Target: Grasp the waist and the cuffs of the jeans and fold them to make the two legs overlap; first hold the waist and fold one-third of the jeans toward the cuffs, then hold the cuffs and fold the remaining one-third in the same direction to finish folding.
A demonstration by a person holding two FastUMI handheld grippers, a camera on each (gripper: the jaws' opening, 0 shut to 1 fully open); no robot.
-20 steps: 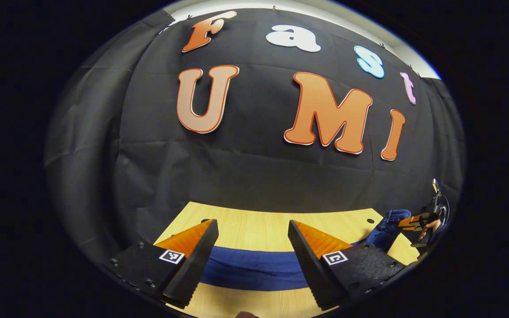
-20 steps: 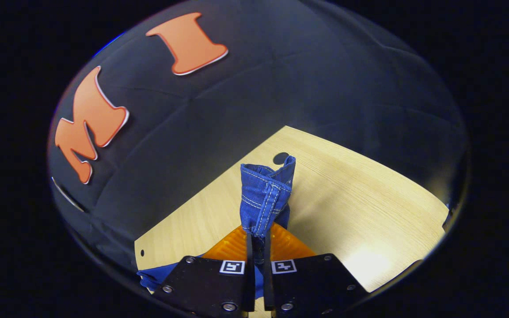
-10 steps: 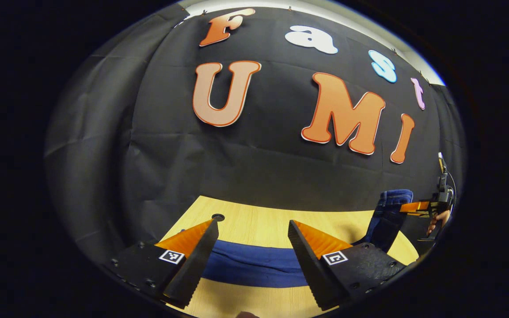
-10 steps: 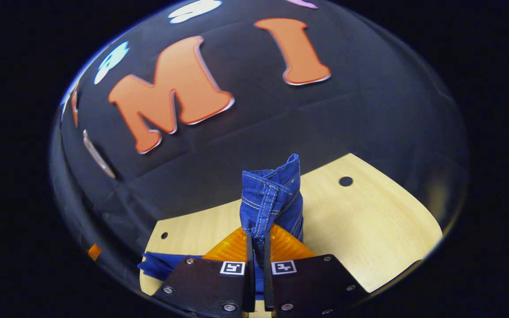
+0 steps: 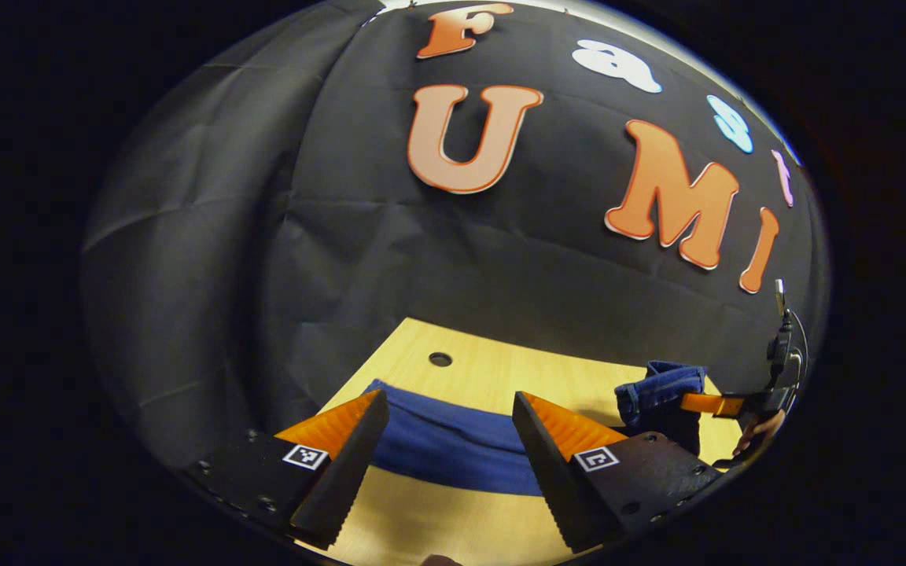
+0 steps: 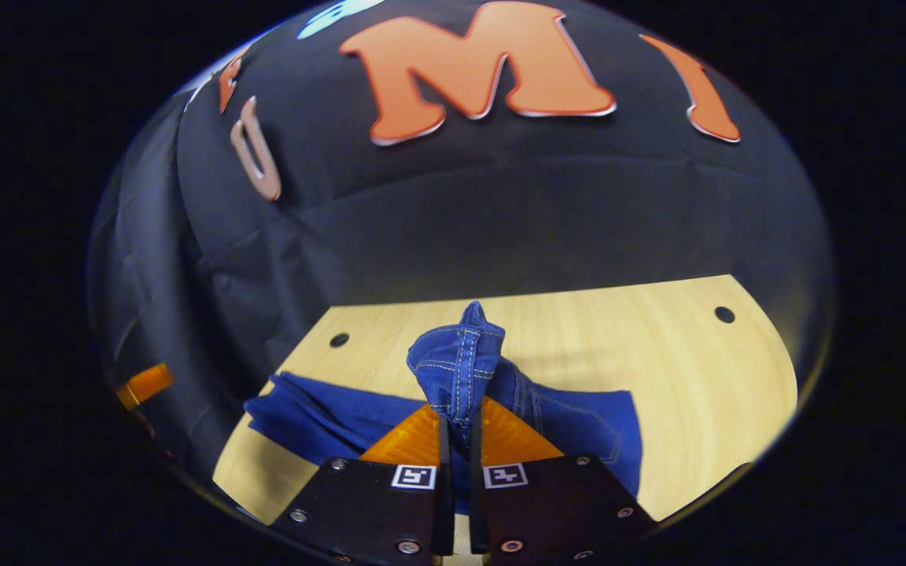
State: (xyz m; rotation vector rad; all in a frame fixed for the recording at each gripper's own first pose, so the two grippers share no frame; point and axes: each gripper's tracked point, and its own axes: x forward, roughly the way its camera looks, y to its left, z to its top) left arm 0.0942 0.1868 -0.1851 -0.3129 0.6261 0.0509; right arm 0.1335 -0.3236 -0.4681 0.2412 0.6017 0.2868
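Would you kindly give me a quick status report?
Right gripper shut on bunched jeans, lifted off table. Left gripper open, jeans beyond. Nothing in the way.

Left gripper view: the table point(image 5: 492, 377) occupies the lower centre of the frame, with the booth wall point(image 5: 453, 259) rising behind it. The jeans point(image 5: 453, 444) lie across the table in a band, behind the two fingers of the left gripper point(image 5: 447, 464), which stand apart at the bottom of the frame. At lower right, the right gripper point(image 5: 705, 404) sits beside a raised bunch of the jeans, a hand point(image 5: 756, 431) just beneath it.

Right gripper view: the right gripper point(image 6: 454, 440) is at bottom centre, its fingers pressed on a fold of the jeans point(image 6: 457, 369) that rises above them. The rest of the jeans spreads to left and right on the table point(image 6: 657, 346). The wall point(image 6: 500, 204) stands behind.
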